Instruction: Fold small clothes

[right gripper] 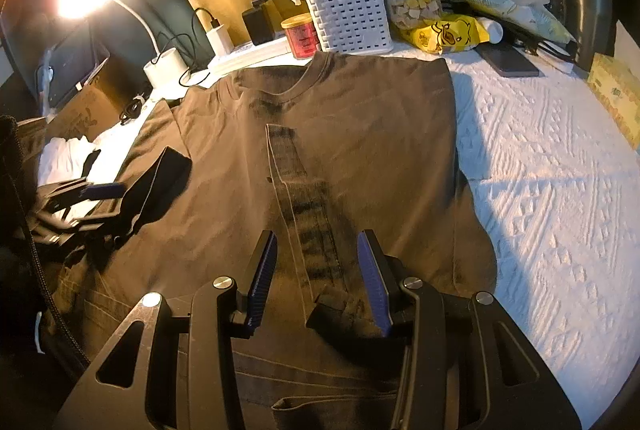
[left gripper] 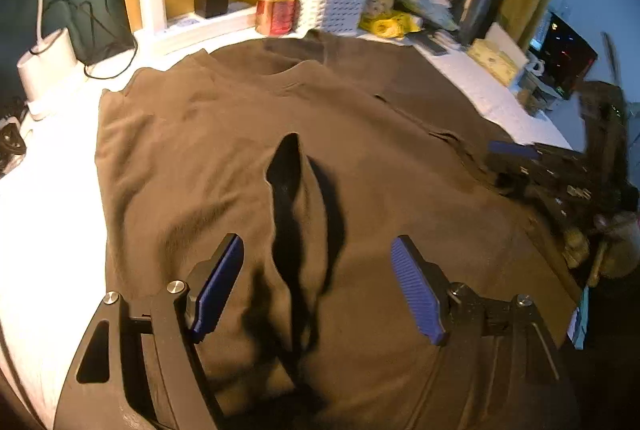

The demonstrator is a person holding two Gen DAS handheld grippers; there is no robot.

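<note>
A dark brown cotton T-shirt lies spread flat on the white textured bedspread, its collar toward the far edge just below a white perforated plastic basket and a red round tin. The left gripper hovers over the shirt's lower middle, jaws wide and empty. The right gripper hangs above the printed stripe near the hem, jaws half apart, nothing clamped between them.
</note>
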